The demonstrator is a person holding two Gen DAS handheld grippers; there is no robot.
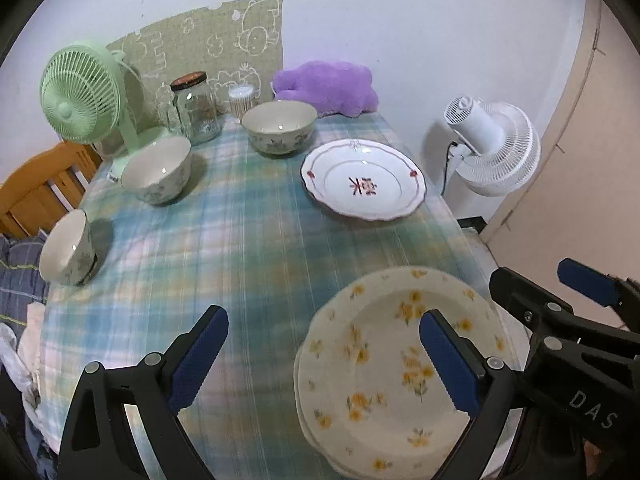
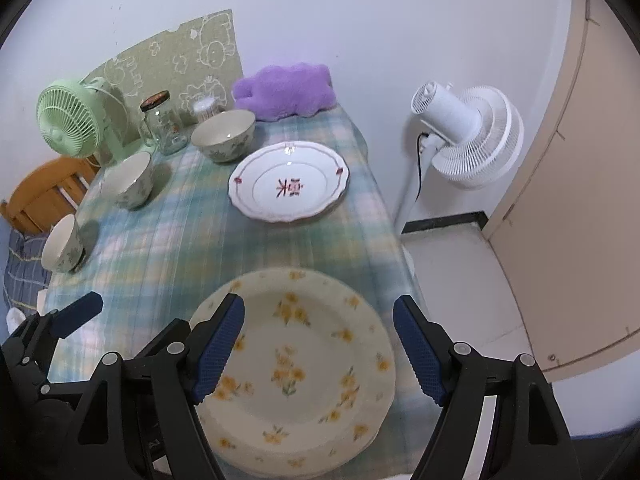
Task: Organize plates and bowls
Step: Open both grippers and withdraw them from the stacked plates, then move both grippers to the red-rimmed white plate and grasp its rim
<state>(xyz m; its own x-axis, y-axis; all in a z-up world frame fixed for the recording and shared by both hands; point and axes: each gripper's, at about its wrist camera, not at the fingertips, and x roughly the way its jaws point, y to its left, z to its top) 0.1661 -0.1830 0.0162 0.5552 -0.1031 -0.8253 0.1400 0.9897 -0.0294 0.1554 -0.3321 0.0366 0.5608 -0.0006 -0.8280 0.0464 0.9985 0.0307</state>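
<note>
A: Between steps, by the look of it; both sets of fingers apart and clamped on nothing. Left gripper (image 1: 324,364) spread wide, one pad over bare cloth, the other over the near side of the yellow-flowered plate stack (image 1: 384,364); no contact visible.

B: Same on the right gripper (image 2: 320,348); fingers apart with the flowered stack (image 2: 304,364) lying between and below them, flat on the checked counter (image 2: 192,248), at least two plates deep judging by the doubled rim.

A: Probably just stacked, then; still loose beyond the fingertips: the red-trimmed plate (image 1: 362,180) ahead and right, the far floral bowl (image 1: 279,128) behind it, the middle bowl (image 1: 157,170) and the near small bowl (image 1: 66,246) off past the left finger.

B: Next move likely a reach forward for the red-trimmed plate (image 2: 289,182); thin rim lying flat, so a low, shallow approach to pinch its edge; or nesting the three bowls, largest underneath.

A: Seen from the left wrist only: the right gripper's fingers at the right edge.

B: Seen from the right wrist alone: bare floor past the counter edge under the white fan (image 2: 468,136); left finger tip at lower left.
</note>
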